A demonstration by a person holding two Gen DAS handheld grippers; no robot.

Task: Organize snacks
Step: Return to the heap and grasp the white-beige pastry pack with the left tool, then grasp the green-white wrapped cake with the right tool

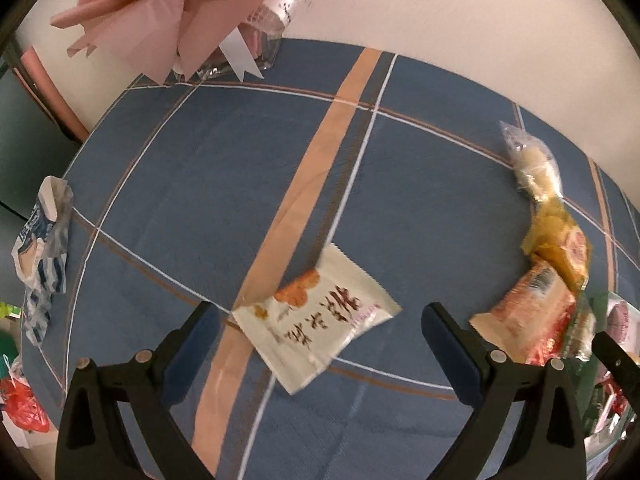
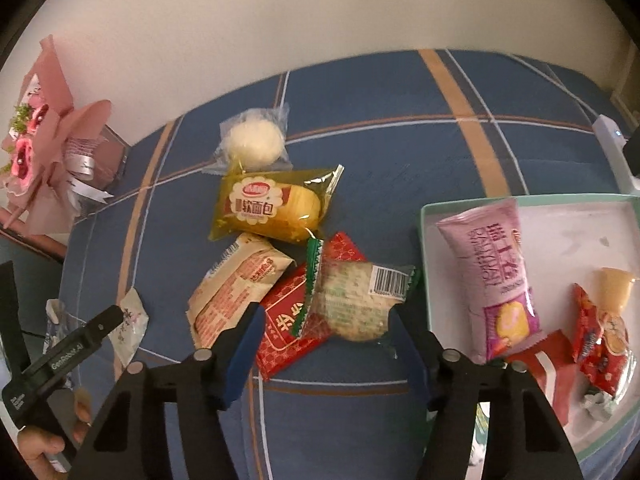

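Below the left wrist camera, the left gripper (image 1: 320,344) hangs with its jaws spread wide and nothing pinched. A white snack packet (image 1: 316,320) with brown characters and an orange picture lies flat on the blue plaid table (image 1: 224,184), between the two fingers and just ahead of them; the blur hides whether either finger touches it. To the right, a row of snacks runs away from the camera: a cream and red bread packet (image 1: 528,312), a yellow bread packet (image 1: 560,240) and a clear-wrapped white bun (image 1: 528,156). A blue and white striped wrapper (image 1: 42,248) lies at the table's left edge. A pink paper bouquet (image 1: 160,8) stands at the far corner by the wall.

Seen from the right wrist camera, the right gripper (image 2: 326,320) has its jaws partly spread around a clear packet with a green edge and a barcode (image 2: 360,300). That packet sits between the fingers, overlapping a red packet (image 2: 296,316); whether the pads press on it cannot be told. Left of these lies the cream and red bread packet (image 2: 236,284), with the yellow bread packet (image 2: 272,204) and the white bun (image 2: 252,140) beyond it. On the right, a shallow tray with a pale green rim (image 2: 424,240) holds a pink packet (image 2: 492,276), a small red packet (image 2: 596,332) and a red box (image 2: 548,360). At lower left, a hand (image 2: 44,444) holds the left gripper's handle, near the white snack packet (image 2: 130,320).
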